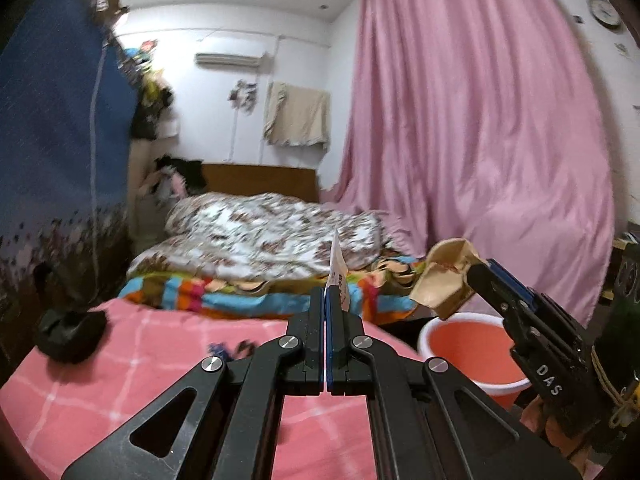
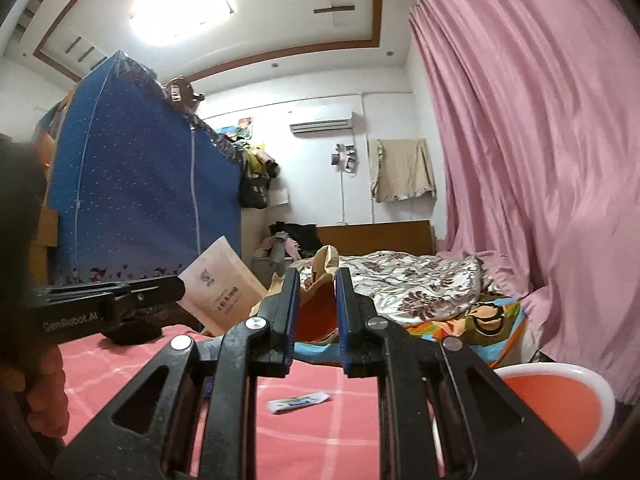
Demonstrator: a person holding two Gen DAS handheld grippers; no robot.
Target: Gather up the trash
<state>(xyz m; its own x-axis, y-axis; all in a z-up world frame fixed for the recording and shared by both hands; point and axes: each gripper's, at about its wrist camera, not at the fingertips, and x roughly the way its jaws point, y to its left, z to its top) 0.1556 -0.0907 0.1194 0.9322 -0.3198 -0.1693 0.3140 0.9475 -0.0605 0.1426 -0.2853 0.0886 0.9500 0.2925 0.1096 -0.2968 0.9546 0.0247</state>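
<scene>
place: home bedroom | evidence: bed, pink curtain, air conditioner

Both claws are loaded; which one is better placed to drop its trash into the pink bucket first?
Right. The right claw holds the crumpled brown paper almost above the pink bucket; the left claw, pinching the flat packet, sits farther over the pink blanket.

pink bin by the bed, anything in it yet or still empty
Looks empty as far as shown: the pink bin shows only bare inside in both views, though part of its bottom is hidden. Both grippers hold their paper outside it.
</scene>
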